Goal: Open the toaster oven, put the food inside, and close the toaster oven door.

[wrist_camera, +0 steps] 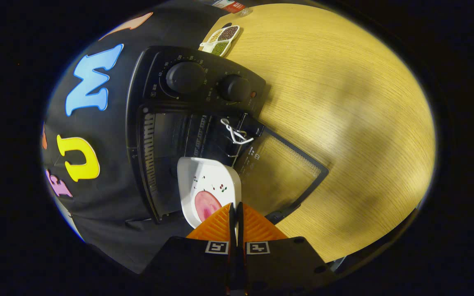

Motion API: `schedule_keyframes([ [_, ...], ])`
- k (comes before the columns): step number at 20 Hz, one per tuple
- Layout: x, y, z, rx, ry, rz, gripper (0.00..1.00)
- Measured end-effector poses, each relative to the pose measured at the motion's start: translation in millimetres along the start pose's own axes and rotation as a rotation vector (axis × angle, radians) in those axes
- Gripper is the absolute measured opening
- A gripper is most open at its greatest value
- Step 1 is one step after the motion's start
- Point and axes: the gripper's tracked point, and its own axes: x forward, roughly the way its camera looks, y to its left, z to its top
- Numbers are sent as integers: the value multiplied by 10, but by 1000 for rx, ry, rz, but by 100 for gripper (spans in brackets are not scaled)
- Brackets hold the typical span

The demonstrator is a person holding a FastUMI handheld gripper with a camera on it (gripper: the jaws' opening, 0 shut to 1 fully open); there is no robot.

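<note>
A wide wooden bench (344, 102) carries a black toaster oven (196, 107), seen tilted, with two round dials (185, 77) along its control panel. Its glass door (280, 170) hangs fully open, lying flat toward the bench, and a white cord loop (233, 133) is tied at the door's handle. A small divided dish of beans (222, 39) sits on the bench beyond the oven. A white square plate (208, 185) with a pink round slice of food (206, 205) on it sits at the mouth of the oven's open cavity, just ahead of the tongs (235, 207). The tongs are nearly closed, their tips pinching the plate's near rim. The plate looks stiff, glazed and likely slippery and breakable, so the thin rim seems the only place to hold; kept level, the loose food should not slide.
</note>
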Motion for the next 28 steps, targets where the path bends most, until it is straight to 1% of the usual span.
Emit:
schedule_keyframes([
  [2,118,49,46,15,-14,-1,2],
  [5,246,148,82,57,-15,18,2],
  [9,400,306,175,96,-63,19,2],
  [13,529,467,282,143,-119,56,2],
  [17,649,557,354,145,-180,94,2],
  [21,703,632,421,153,-214,134,3],
  [22,710,626,432,150,-224,135,6],
  [25,662,693,478,157,-234,173,9],
  [26,660,718,420,164,-227,185,12],
  [28,627,763,399,178,-226,210,23],
])
